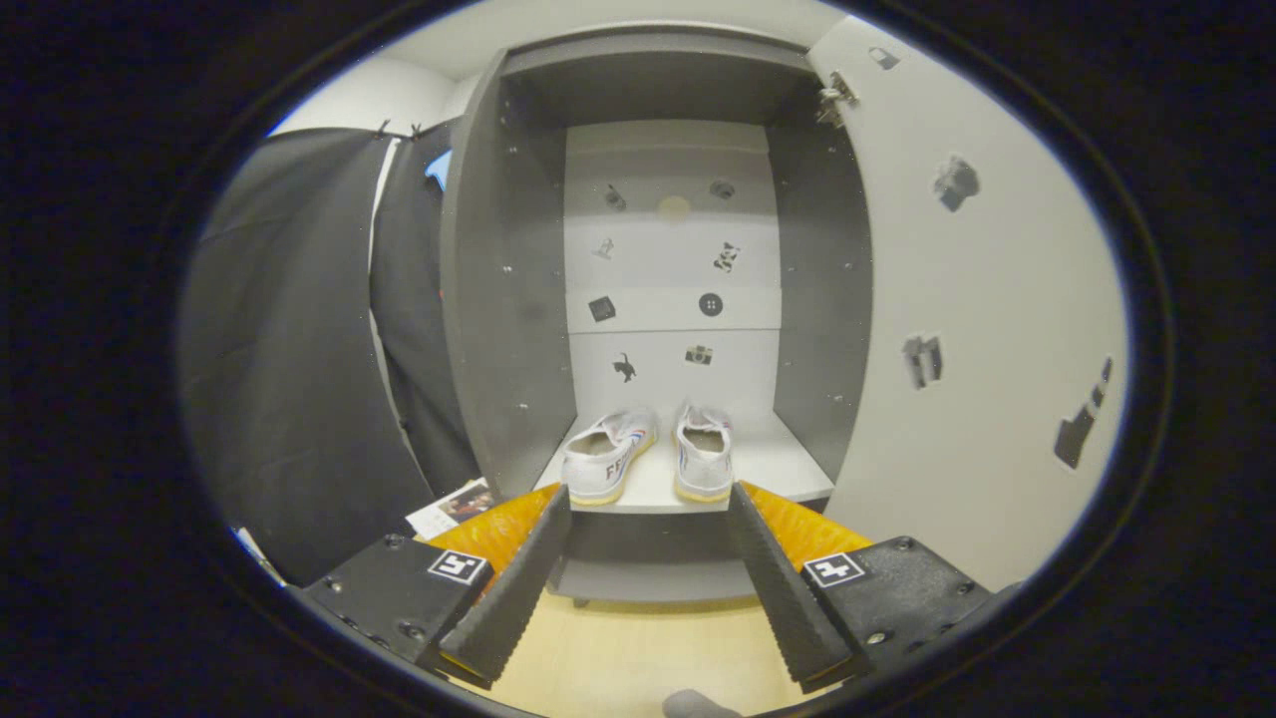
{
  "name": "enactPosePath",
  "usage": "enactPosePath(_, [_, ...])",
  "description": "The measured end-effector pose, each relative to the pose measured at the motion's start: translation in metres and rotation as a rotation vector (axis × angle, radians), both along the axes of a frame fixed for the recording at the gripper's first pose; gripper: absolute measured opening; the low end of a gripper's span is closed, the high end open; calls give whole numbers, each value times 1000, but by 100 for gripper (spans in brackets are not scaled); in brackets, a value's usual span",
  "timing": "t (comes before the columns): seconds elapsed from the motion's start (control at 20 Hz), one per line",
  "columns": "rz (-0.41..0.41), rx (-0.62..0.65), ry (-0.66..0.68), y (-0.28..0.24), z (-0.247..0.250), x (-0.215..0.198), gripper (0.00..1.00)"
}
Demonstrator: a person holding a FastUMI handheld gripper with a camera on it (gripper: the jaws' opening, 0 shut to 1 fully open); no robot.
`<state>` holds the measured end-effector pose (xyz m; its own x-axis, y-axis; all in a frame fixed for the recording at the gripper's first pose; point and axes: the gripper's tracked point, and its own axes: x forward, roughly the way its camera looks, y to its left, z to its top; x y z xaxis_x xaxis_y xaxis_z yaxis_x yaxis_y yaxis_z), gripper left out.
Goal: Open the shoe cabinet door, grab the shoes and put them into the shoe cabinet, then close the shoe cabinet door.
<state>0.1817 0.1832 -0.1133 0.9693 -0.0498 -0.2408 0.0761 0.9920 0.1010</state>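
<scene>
Shoe cabinet [498,299], grey carcass, pale back panel with small stickers; door [977,329] swung wide to the right, hinge [835,98] visible at its top corner. Pair of white canvas shoes [648,454] stood side by side on the bottom shelf [788,469], heels outward, left one angled slightly. Gripper [648,538] held just short of the shelf, fingers spread apart and empty, shoes beyond them. Door judged light, rigid, smooth-faced; best pushed at its free edge, far from the hinge. Shoes judged light and soft, needing no further handling. Black cloth wall [299,349] and a leaflet [449,509] lay left, clear of the door's swing.
</scene>
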Motion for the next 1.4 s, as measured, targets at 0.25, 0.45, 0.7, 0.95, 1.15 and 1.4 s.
enactPosePath(0.25, [12, -5, -82, -3, 31, -81, 100])
enactPosePath(0.45, [27, -25, -134, -12, 50, -144, 100])
enactPosePath(0.7, [-1, -57, -141, -51, 59, -203, 100])
enactPosePath(0.95, [-73, -59, -161, -110, 67, -269, 100])
enactPosePath(1.15, [-181, -79, -173, -180, 70, -298, 100])
enactPosePath(1.4, [-287, -43, -144, -267, 56, -300, 100])
